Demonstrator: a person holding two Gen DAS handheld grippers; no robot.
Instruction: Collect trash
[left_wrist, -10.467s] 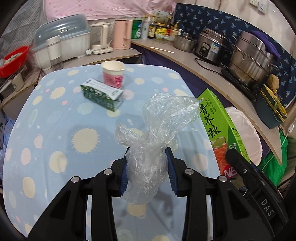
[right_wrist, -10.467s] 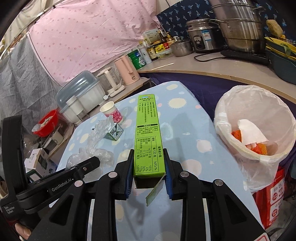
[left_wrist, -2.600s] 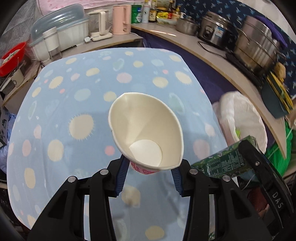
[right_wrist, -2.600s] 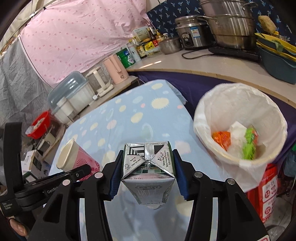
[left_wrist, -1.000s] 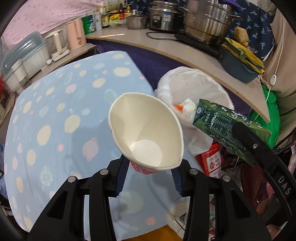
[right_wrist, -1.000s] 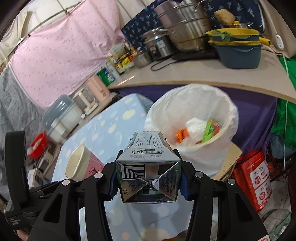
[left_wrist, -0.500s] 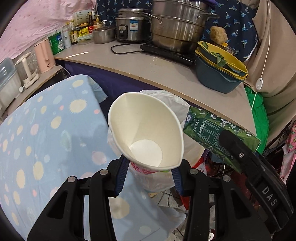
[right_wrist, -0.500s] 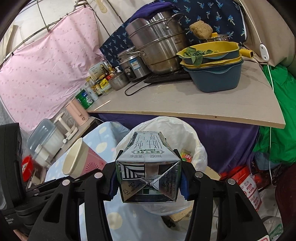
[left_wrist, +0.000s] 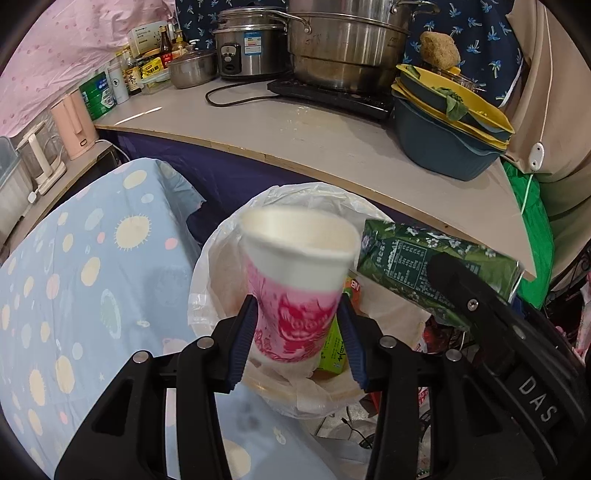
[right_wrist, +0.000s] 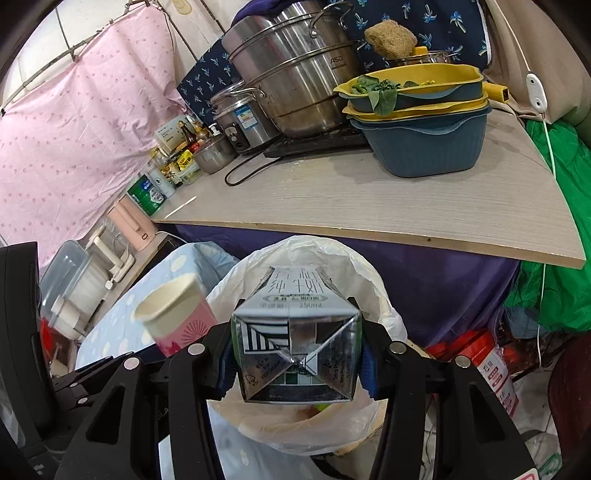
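Holdings at the bin, largest first.

1. Wooden counter. We log it well beyond both pairs of fingers. It carries a steel stockpot and a stack of blue and yellow basins.

2. Table under a blue spotted cloth. It lies to the left of the left gripper's fingers and runs back beneath them.

3. Trash bin lined with a white bag. It stands open-mouthed directly ahead of and below both pairs of fingers. In the right wrist view we see its rim ringing the carton's far end.

4. Milk carton, dark green with a silver folded end. The right gripper clamps it. We note both blue pads pressed flat on its sides and its folded end facing the camera. It is held over the bin's mouth.

5. Paper cup, pink print below and white rim above. It sits between the pads of the left gripper, above the bin. We record that these jaws have just been opening. The cup is blurred, its rim reads round rather than squeezed, and the pad tips stand at its sides without pinching it. It is loose, not gripped.

6. Green box. It lies in the bin, showing just past the left gripper's right fingertip. We cannot read its print.
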